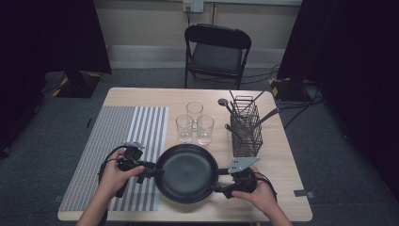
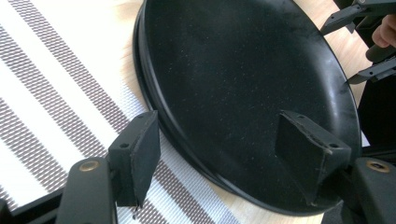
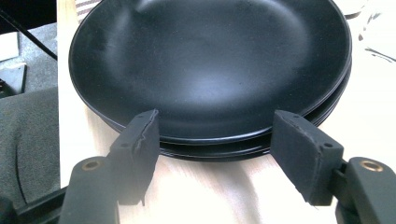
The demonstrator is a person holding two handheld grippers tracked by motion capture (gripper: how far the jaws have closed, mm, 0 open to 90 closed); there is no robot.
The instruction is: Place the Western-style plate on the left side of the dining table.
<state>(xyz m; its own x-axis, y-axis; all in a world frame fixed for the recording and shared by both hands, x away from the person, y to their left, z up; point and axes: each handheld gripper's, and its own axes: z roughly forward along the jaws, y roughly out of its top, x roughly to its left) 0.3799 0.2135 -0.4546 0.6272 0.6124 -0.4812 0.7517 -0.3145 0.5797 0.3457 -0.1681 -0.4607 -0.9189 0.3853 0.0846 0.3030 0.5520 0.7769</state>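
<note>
The stack of black plates (image 1: 188, 172) sits on the desk (image 1: 282, 155) between your two hands. Your left hand-held gripper (image 1: 157, 172) and right hand-held gripper (image 1: 217, 180) straddle its edges, jaws apart, not squeezing.

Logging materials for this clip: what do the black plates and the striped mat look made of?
Black plates: likely glazed ceramic or melamine, semi-matte, with soft highlights and fine specks. Striped mat: woven, probably vinyl or fabric; the weave texture shows in its bands.
</note>
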